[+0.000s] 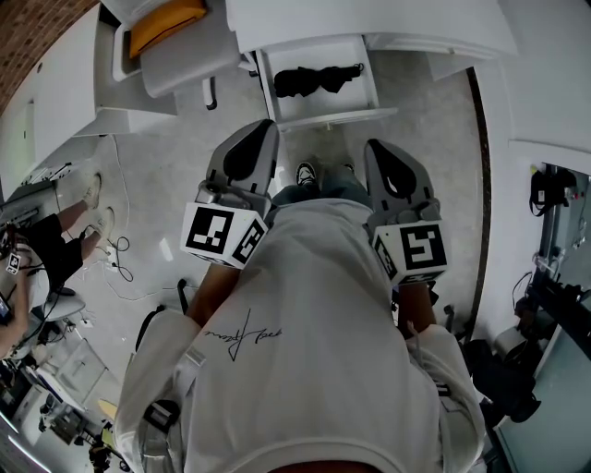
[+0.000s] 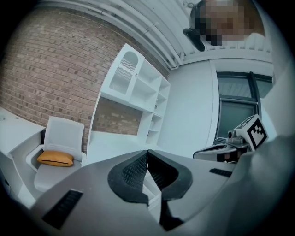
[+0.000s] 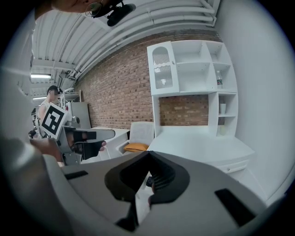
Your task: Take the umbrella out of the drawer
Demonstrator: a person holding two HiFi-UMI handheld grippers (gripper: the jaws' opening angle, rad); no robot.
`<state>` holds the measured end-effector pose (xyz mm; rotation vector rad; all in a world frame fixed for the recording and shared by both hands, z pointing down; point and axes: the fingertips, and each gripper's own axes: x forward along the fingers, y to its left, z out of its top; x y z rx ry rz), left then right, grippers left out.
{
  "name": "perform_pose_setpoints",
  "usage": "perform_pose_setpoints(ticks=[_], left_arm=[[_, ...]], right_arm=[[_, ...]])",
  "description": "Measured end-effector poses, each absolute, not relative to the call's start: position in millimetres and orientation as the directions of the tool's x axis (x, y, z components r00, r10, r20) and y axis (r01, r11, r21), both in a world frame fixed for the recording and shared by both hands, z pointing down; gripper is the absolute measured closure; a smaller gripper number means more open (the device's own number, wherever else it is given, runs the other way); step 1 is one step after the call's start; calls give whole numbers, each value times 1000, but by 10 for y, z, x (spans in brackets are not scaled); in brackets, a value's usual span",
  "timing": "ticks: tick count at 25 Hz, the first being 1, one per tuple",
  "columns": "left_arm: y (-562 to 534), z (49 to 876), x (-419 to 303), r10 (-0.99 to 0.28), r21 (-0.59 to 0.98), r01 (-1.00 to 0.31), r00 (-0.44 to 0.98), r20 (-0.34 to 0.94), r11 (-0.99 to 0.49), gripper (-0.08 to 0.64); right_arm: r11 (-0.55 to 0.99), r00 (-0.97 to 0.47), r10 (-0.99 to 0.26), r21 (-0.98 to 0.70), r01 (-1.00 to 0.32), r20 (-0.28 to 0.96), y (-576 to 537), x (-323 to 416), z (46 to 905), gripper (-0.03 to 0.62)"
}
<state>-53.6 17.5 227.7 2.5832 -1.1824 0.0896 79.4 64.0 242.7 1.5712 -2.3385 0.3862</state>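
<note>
A black folded umbrella [image 1: 314, 80] lies in an open white drawer [image 1: 365, 102] at the top of the head view. Both grippers hang in front of me, short of the drawer and apart from the umbrella. My left gripper [image 1: 263, 127] points toward the drawer's left part; its jaws meet at the tips [image 2: 147, 152] with nothing between them. My right gripper [image 1: 374, 148] points toward the drawer's right part, and its jaws are likewise shut and empty [image 3: 148, 154]. Each gripper shows in the other's view: the right gripper [image 2: 230, 146] and the left gripper [image 3: 83, 138].
A white chair with a yellow cushion [image 1: 166, 23] stands left of the drawer. A white desk with a tall shelf unit [image 3: 193, 87] stands against a brick wall. A seated person [image 1: 46, 245] and cables [image 1: 115, 259] are on the floor at left.
</note>
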Motion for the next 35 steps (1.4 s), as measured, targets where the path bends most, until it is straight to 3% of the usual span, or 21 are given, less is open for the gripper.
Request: perform_pose_setpoints(ticks=[19, 35], left_arm=[[-232, 2414, -506, -800, 251, -812, 573, 178, -527, 543], [-767, 2529, -368, -835, 281, -850, 508, 211, -446, 543]], right_arm=[[532, -486, -764, -14, -847, 424, 43, 726, 2507, 568], [633, -586, -655, -77, -770, 476, -586, 761, 2693, 568]])
